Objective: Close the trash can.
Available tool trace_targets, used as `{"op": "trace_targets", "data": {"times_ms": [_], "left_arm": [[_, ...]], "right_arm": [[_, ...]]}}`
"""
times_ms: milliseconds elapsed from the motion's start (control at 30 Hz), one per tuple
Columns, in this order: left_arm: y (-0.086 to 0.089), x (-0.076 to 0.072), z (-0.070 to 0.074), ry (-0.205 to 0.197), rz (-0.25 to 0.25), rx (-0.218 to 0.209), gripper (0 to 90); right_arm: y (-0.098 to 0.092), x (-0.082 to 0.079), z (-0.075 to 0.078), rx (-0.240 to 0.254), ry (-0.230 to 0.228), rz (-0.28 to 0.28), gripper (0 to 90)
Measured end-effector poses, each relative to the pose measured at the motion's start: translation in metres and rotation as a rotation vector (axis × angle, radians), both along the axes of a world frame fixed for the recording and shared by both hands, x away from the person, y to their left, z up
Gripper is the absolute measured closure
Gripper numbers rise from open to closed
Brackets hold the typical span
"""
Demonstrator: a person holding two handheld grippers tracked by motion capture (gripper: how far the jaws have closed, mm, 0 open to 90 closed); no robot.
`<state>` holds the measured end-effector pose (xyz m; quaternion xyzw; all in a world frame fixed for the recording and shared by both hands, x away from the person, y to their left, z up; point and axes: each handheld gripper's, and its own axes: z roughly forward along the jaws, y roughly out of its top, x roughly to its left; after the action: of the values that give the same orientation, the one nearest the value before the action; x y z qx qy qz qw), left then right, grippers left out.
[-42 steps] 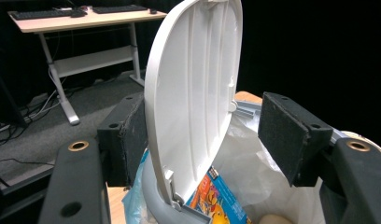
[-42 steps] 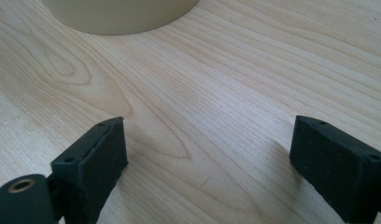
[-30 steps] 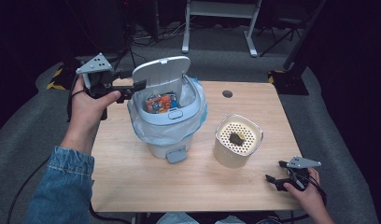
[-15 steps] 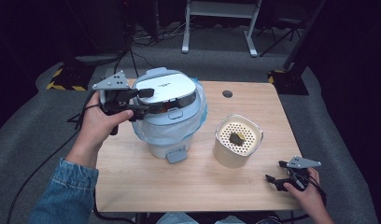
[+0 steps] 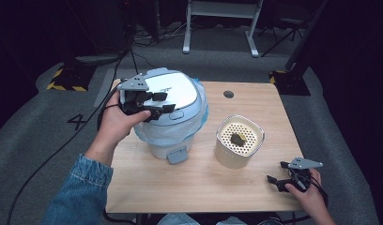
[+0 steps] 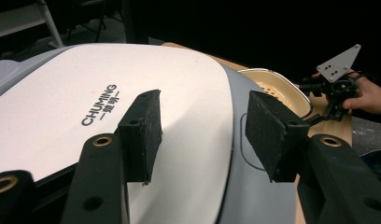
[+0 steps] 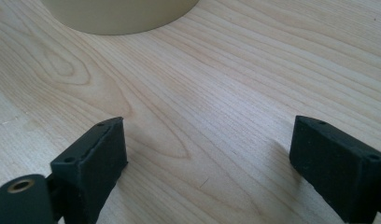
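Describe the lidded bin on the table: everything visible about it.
The bin stands upright at the table's far left. Its body is white and looks plastic, with a pale blue bag folded over the rim and a grey pedal at the front foot. The lid is down: a white panel printed CHUMING in a grey-blue frame. The left gripper sits over the lid, jaws apart and just closing, with nothing between them.

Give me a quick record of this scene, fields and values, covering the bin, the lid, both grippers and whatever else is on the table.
bin: white and grey bin, blue liner, on wooden table
lid: lid down, closed
left gripper: left gripper over the lid; jaws apart and just been closing, nothing between them
right gripper: right gripper low at the table's near right corner, jaws open, empty
other: cream perforated container right of the bin, dark lump on top
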<state>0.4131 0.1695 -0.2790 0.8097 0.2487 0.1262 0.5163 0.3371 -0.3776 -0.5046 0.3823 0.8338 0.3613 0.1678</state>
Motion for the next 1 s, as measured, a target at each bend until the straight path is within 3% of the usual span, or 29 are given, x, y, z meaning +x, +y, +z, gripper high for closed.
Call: {"op": "trace_targets", "data": {"times_ms": [100, 233, 533, 767, 800, 1000], "left_arm": [[-0.001, 0.003, -0.001, 0.003, 0.005, -0.010, 46.5], [-0.002, 0.004, -0.002, -0.051, 0.052, 0.037, 46.7], [-0.005, 0.005, -0.004, -0.057, 0.109, 0.025, 46.7], [-0.009, 0.004, 0.000, -0.036, 0.125, 0.059, 47.3], [-0.010, 0.003, -0.001, -0.047, 0.118, 0.094, 47.3], [-0.012, 0.001, -0.002, -0.062, 0.107, 0.089, 48.9]], "right_arm": [[0.000, 0.000, 0.000, 0.000, 0.000, 0.000, 11.2], [0.000, 0.000, 0.000, 0.000, 0.000, 0.000, 11.2], [0.000, 0.000, 0.000, 0.000, 0.000, 0.000, 11.2], [0.000, 0.000, 0.000, 0.000, 0.000, 0.000, 11.2], [0.000, 0.000, 0.000, 0.000, 0.000, 0.000, 11.2], [0.000, 0.000, 0.000, -0.002, -0.002, -0.003, 11.3]]}}
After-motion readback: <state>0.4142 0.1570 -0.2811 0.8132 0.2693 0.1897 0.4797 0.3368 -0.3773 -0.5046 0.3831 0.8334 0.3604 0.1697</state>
